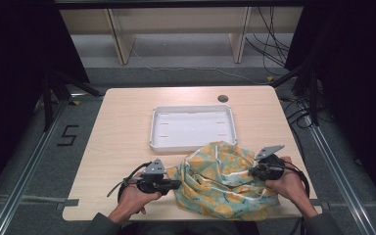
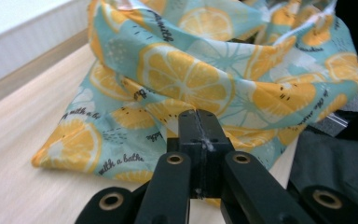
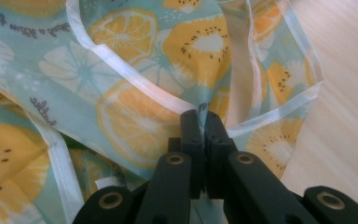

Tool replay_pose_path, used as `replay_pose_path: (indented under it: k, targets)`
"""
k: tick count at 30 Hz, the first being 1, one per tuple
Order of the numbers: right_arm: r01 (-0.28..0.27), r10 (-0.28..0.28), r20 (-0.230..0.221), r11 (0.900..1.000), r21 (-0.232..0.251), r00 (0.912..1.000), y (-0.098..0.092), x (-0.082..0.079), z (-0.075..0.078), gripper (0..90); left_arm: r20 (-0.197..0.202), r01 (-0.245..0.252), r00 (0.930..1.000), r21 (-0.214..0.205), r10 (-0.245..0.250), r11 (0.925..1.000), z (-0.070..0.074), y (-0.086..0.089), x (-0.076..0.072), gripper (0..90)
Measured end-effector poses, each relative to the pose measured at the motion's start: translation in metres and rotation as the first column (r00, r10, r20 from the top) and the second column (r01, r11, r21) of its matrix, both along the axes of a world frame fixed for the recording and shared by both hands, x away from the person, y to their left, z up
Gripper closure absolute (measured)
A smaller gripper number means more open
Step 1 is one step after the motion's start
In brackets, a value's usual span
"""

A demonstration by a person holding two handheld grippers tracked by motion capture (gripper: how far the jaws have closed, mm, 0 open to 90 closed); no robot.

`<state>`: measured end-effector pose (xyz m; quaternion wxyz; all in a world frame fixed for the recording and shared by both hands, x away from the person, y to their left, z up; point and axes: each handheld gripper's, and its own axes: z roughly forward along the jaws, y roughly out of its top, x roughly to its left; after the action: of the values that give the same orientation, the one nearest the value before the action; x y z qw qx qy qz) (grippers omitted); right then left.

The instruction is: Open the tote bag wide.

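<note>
Cloth: a crumpled teal fabric printed with orange and lemon slices and edged with white binding point(image 1: 223, 178) lies on the near right part of the table, its far edge just in front of the tray.
Left gripper: the black two-jaw gripper in the person's left hand point(image 1: 176, 184) sits at the cloth's left edge; in the left gripper view point(image 2: 199, 122) its jaws are pressed together with their tips against the fabric, and a thin fold of cloth seems to be pinched between them.
Right gripper: the black two-jaw gripper in the person's right hand point(image 1: 252, 171) is at the cloth's right side; in the right gripper view point(image 3: 200, 122) its jaws are clenched on a fold of the fabric near the white binding.
Hands: the left hand point(image 1: 136, 196) and the right hand point(image 1: 288, 185) come in from the near edge, one on each side of the cloth.
Tray: a shallow white rectangular plastic tray point(image 1: 193, 143) stands mid-table.
Table: a light wooden tabletop point(image 1: 122, 132) carries everything.
</note>
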<state>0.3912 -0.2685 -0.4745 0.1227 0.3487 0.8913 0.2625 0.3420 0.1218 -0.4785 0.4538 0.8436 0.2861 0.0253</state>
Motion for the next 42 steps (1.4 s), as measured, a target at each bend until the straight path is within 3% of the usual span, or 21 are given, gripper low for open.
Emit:
replay_pose_path:
  k: [5, 7, 11, 12, 16, 17, 20, 21, 23, 24, 26, 28, 29, 32, 35, 36, 37, 40, 41, 42]
  targets:
    - [-0.042, 0.042, 0.015, 0.9991, -0.011, 0.999, 0.029, 0.013, 0.004, 89.9, -0.009, -0.025, 0.9997, 0.004, 0.025, 0.9997, -0.001, 0.017, -0.005, 89.7]
    - [-0.068, 0.068, 0.029, 0.9976, -0.006, 0.9972, 0.042, 0.017, 0.005, 89.8, -0.025, -0.063, 0.9977, -0.002, 0.063, 0.998, -0.002, 0.033, -0.008, 89.7]
    - [-0.107, 0.107, 0.035, 0.9942, -0.017, 0.9936, 0.067, 0.022, 0.007, 89.9, -0.011, -0.077, 0.997, 0.009, 0.077, 0.997, -0.002, 0.046, -0.011, 89.7]
    - [-0.12, 0.121, 0.037, 0.9925, -0.023, 0.992, 0.072, 0.024, 0.008, 89.9, -0.03, -0.099, 0.9947, -0.004, 0.099, 0.9951, -0.002, 0.048, -0.013, 89.7]
    - [-0.129, 0.129, 0.032, 0.9915, -0.02, 0.9911, 0.087, 0.027, 0.008, 89.9, -0.032, -0.107, 0.9937, 0.008, 0.107, 0.9942, -0.002, 0.056, -0.016, 89.7]
    - [-0.157, 0.159, 0.068, 0.9871, -0.03, 0.9849, 0.094, 0.032, 0.008, 89.9, -0.035, -0.117, 0.9925, 0.017, 0.118, 0.993, -0.003, 0.062, -0.017, 89.7]
    - [-0.169, 0.17, 0.056, 0.9852, -0.028, 0.9838, 0.105, 0.035, 0.01, 89.8, -0.022, -0.141, 0.9896, 0.04, 0.142, 0.9892, -0.004, 0.074, -0.017, 89.6]
    - [-0.176, 0.177, 0.055, 0.984, -0.028, 0.9826, 0.107, 0.036, 0.009, 89.7, -0.041, -0.153, 0.9872, 0.038, 0.154, 0.9876, -0.005, 0.075, -0.018, 89.6]
    - [-0.184, 0.185, 0.053, 0.9827, -0.014, 0.9813, 0.109, 0.038, 0.008, 87.8, -0.039, -0.154, 0.987, 0.047, 0.156, 0.9869, -0.006, 0.08, -0.018, 88.8]
    - [-0.169, 0.169, 0.037, 0.9856, -0.003, 0.9849, 0.11, 0.037, 0.008, 84.1, -0.039, -0.159, 0.9862, 0.046, 0.161, 0.9861, -0.005, 0.081, -0.019, 87.5]
    - [-0.114, 0.114, 0.06, 0.9934, 0.007, 0.9917, 0.108, 0.035, 0.01, 73.2, -0.068, -0.17, 0.9828, 0.036, 0.172, 0.9848, -0.004, 0.083, -0.021, 79.2]
    - [-0.087, 0.085, 0.077, 0.9958, 0.026, 0.9934, 0.103, 0.031, 0.018, 63.9, -0.062, -0.159, 0.9848, 0.051, 0.162, 0.9859, -0.002, 0.084, -0.021, 71.1]
    - [-0.082, 0.076, 0.099, 0.9954, 0.051, 0.9921, 0.097, 0.029, 0.024, 61.7, -0.055, -0.166, 0.9838, 0.069, 0.17, 0.9837, 0.002, 0.086, -0.025, 67.5]
    - [-0.088, 0.076, 0.112, 0.9912, 0.099, 0.9907, 0.088, 0.019, 0.035, 55.8, -0.031, -0.179, 0.983, 0.069, 0.181, 0.9815, 0.014, 0.09, -0.029, 59.6]
    - [-0.119, 0.108, 0.099, 0.9854, 0.122, 0.9893, 0.082, 0.009, 0.042, 51.8, 0.02, -0.191, 0.9814, 0.043, 0.191, 0.9806, 0.032, 0.094, -0.034, 54.0]
    - [-0.13, 0.115, 0.108, 0.9817, 0.139, 0.9874, 0.082, 0.005, 0.04, 51.0, 0.024, -0.218, 0.9757, 0.018, 0.218, 0.9758, 0.037, 0.093, -0.036, 52.3]
    - [-0.143, 0.129, 0.1, 0.9797, 0.141, 0.9865, 0.082, 0.003, 0.039, 50.1, 0.044, -0.212, 0.9764, 0.017, 0.211, 0.9771, 0.042, 0.094, -0.036, 52.4]
    - [-0.176, 0.163, 0.091, 0.9712, 0.161, 0.9825, 0.089, 0.0, 0.036, 47.6, 0.054, -0.223, 0.9735, 0.009, 0.222, 0.9748, 0.05, 0.09, -0.035, 52.0]
    - [-0.194, 0.182, 0.092, 0.9694, 0.15, 0.979, 0.092, 0.0, 0.035, 47.3, 0.062, -0.213, 0.9751, -0.009, 0.213, 0.9771, 0.051, 0.087, -0.033, 51.8]
    - [-0.197, 0.186, 0.082, 0.9664, 0.165, 0.9792, 0.097, -0.001, 0.035, 47.0, 0.063, -0.211, 0.9756, 0.001, 0.21, 0.9776, 0.053, 0.084, -0.032, 51.8]
